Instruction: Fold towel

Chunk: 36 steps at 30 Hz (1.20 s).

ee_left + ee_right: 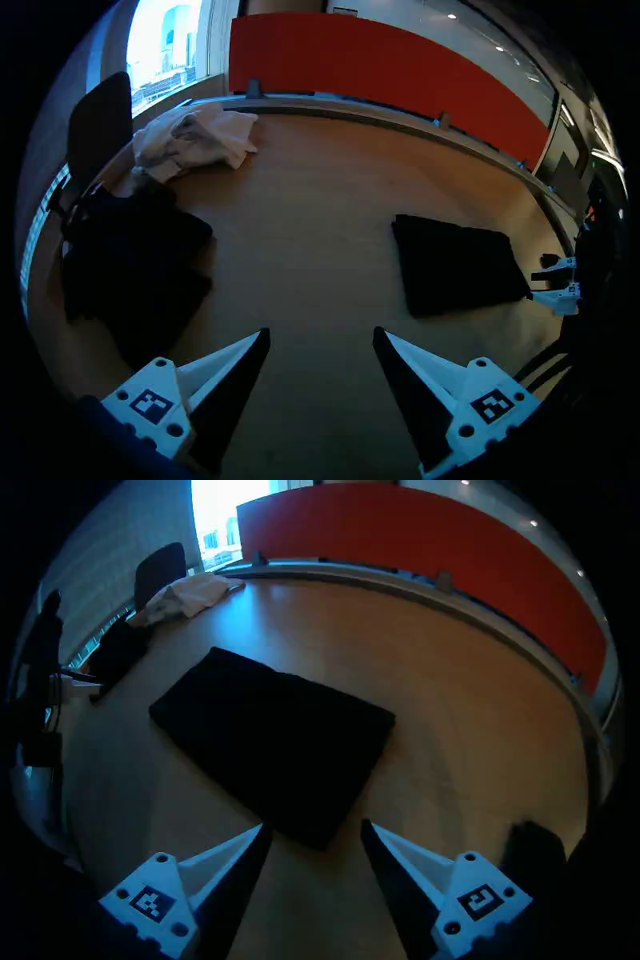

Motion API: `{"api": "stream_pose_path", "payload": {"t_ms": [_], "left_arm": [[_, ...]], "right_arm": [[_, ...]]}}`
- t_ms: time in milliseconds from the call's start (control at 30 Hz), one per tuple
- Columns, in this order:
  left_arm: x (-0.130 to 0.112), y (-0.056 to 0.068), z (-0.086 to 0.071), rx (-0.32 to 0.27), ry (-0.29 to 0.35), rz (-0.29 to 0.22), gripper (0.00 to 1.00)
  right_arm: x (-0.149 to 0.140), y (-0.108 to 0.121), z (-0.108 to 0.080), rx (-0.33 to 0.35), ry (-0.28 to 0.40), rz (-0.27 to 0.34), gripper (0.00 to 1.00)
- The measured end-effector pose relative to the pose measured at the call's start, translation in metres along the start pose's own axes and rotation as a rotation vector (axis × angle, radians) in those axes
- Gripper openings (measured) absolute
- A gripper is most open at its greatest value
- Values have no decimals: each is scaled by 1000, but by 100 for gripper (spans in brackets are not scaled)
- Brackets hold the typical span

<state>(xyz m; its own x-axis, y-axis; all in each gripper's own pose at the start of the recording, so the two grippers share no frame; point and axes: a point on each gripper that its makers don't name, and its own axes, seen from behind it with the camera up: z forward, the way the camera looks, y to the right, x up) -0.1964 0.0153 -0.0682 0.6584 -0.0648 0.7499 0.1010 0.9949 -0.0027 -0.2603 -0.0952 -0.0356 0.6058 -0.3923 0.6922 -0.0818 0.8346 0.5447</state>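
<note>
The left gripper (pixel 320 346) hangs at the bottom of the left gripper view, fingers spread and empty, over the bare wooden table (pixel 312 208). The right gripper (pixel 314 838) is splayed too and grips nothing. The near corner of the black towel (pixel 272 736) shows between its tips, and the towel lies as a flat rectangle mid-frame. A white cloth heap (pixel 196 136) sits upper left, near a red partition (pixel 384 72).

No word, number or brand could be read anywhere, and the only markings were black-and-white square code tags (pixel 150 404), which stood on the white finger bases of the left gripper (pixel 320 332) and likewise of the right gripper (pixel 314 826).
</note>
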Motion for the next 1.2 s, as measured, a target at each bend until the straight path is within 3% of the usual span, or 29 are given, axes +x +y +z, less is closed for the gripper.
{"api": "stream_pose_path", "payload": {"t_ms": [367, 900, 1200], "left_arm": [[-3, 0, 0, -1, -3, 0, 96], [-3, -1, 0, 1, -5, 2, 96], [-3, -1, 0, 1, -4, 2, 96]], "right_arm": [[-13, 1, 6, 12, -27, -17, 58], [-17, 0, 8, 26, -44, -32, 30], [-18, 2, 7, 24, -50, -23, 9]]}}
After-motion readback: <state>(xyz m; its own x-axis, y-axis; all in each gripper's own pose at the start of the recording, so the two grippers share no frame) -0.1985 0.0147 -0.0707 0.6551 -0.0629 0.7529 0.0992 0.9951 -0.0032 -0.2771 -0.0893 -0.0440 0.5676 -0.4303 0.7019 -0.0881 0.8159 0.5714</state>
